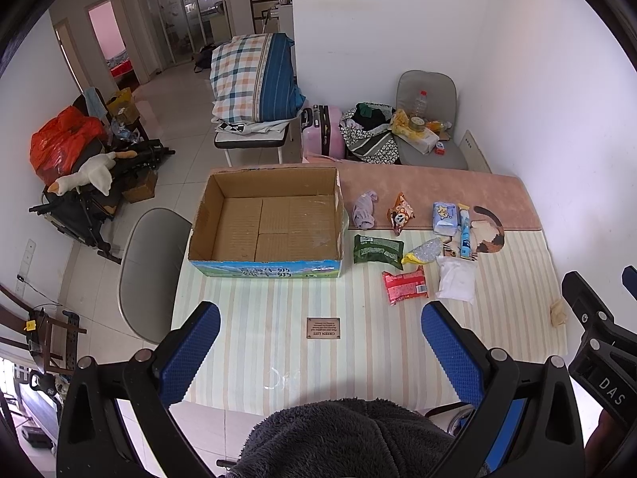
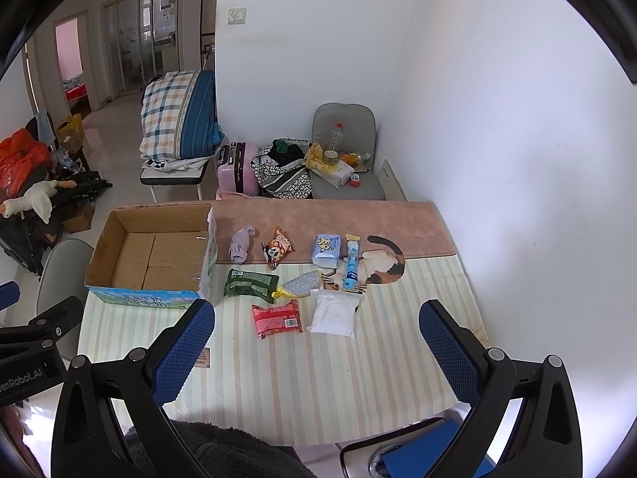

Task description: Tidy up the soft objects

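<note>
So far nothing is packed: in the left wrist view the cardboard box is empty and the left gripper hangs with jaws apart. In the right wrist view the red packet, white pouch and other soft items lie beside the box, and the right gripper has its jaws apart too.

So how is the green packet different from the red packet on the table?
The dark green plastic packet lies nearer the open cardboard box; the red plastic packet lies nearer the camera. The green one looks puffier and a little longer, while the red one looks flatter and carries a barcode label. Both are soft sealed packets lying flat on the striped tablecloth, untouched.
</note>
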Action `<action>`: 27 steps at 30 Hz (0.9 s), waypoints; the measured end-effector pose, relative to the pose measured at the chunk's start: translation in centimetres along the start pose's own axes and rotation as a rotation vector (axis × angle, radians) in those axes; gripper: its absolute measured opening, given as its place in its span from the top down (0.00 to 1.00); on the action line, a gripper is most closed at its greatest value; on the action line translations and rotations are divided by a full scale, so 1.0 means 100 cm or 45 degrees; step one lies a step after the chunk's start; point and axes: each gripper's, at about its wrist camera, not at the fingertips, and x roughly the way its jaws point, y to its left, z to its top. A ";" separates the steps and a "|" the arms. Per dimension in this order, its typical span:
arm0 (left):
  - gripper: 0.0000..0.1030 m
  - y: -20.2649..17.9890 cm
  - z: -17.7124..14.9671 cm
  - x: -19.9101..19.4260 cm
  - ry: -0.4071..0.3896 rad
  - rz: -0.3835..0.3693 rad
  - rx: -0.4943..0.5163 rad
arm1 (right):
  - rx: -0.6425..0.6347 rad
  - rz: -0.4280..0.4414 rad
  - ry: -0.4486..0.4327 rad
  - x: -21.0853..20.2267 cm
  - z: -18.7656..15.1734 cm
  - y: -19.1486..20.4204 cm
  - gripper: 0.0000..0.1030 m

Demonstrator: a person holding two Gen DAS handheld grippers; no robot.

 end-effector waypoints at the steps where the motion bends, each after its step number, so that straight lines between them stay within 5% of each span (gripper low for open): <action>1: 0.00 0.000 0.001 0.000 0.001 0.001 -0.001 | -0.002 -0.001 0.000 0.000 0.000 0.000 0.00; 27: 0.00 0.004 0.004 0.011 -0.010 -0.005 0.002 | 0.023 0.041 -0.003 0.007 0.001 0.002 0.00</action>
